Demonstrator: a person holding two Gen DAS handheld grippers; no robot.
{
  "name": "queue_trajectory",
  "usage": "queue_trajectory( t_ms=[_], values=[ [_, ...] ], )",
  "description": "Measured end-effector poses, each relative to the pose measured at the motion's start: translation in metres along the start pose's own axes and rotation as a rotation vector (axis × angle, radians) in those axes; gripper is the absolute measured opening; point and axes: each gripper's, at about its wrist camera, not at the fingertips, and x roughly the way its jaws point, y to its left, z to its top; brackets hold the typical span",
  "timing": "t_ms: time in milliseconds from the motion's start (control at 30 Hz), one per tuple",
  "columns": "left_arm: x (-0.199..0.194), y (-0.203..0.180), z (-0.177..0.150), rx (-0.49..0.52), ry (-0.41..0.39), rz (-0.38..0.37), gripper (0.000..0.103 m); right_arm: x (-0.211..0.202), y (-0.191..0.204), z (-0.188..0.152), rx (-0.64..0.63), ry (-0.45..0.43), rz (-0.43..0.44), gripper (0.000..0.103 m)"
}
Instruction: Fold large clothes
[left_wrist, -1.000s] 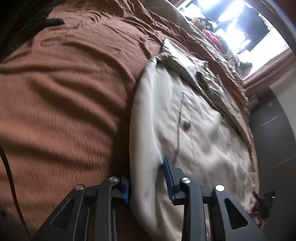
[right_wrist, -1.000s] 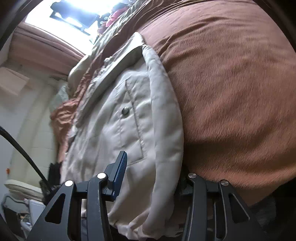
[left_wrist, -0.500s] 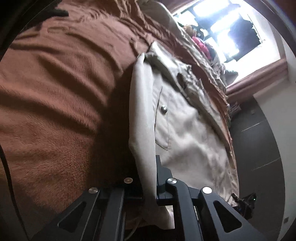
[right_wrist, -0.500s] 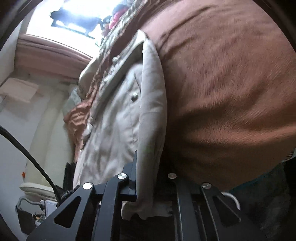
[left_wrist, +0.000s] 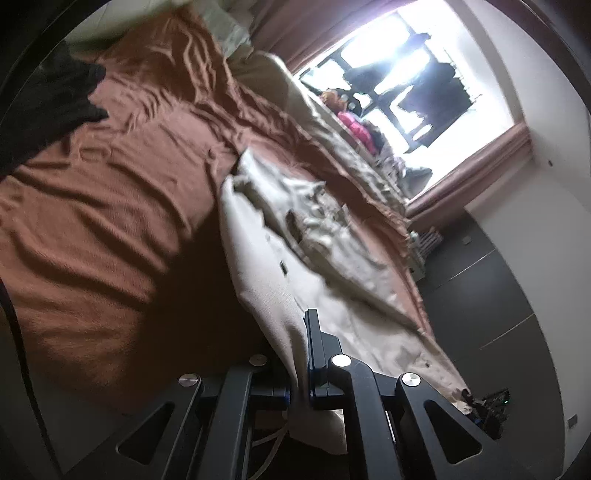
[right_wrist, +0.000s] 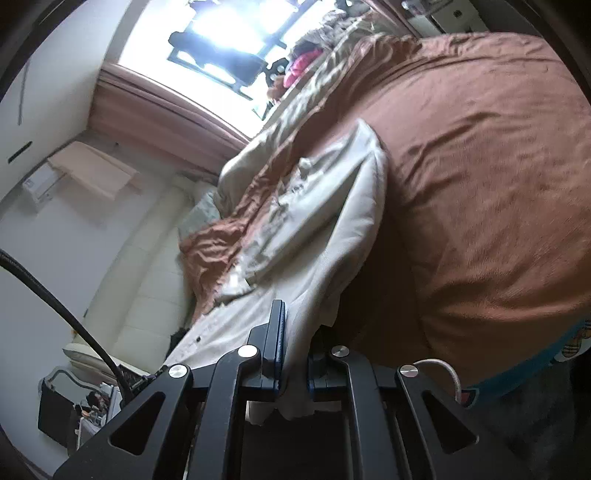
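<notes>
Jaws of the left gripper (left_wrist: 300, 369) and right gripper (right_wrist: 293, 363) are clamped on the near hem of the beige jacket (left_wrist: 266, 236). We judge the fold just begun (collar end rests on the brown bed (left_wrist: 110, 206)); carrying over and flattening remain.

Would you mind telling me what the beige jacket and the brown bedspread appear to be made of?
The beige jacket looks like a thin woven fabric, perhaps cotton or a blend, matte: it creases sharply and hangs limp. The brown bedspread looks like soft fleece or plush: its surface is fuzzy, with a faint sheen on the wrinkles.
</notes>
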Motion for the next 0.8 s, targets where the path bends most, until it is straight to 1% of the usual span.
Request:
queue_trajectory(
  t_ms=[33, 300, 433, 533, 633, 800],
  values=[
    [-0.005, -0.005, 0.003, 0.003, -0.011, -0.006, 0.005, -0.008, -0.003, 0.003, -0.003, -0.006, 0.006, 0.006],
    [-0.067, -0.048, 0.012, 0.071, -0.108, -0.075, 0.005, -0.06, 0.037, -0.001, -0.08, -0.094, 0.077, 0.006],
    [-0.096, -0.066, 0.009, 0.108, -0.15, -0.101, 0.005, -0.068, 0.04, -0.009, -0.114, -0.114, 0.094, 0.005],
    [-0.114, -0.071, 0.004, 0.115, -0.166, -0.109, 0.005, -0.074, 0.033, -0.021, -0.122, -0.114, 0.102, 0.005],
    [-0.129, -0.072, -0.004, 0.125, -0.175, -0.105, 0.005, -0.076, 0.023, -0.028, -0.094, -0.095, 0.081, 0.004],
    [-0.141, -0.072, -0.014, 0.129, -0.175, -0.109, 0.005, -0.092, 0.031, -0.028, -0.082, -0.118, 0.084, 0.004]
  ],
)
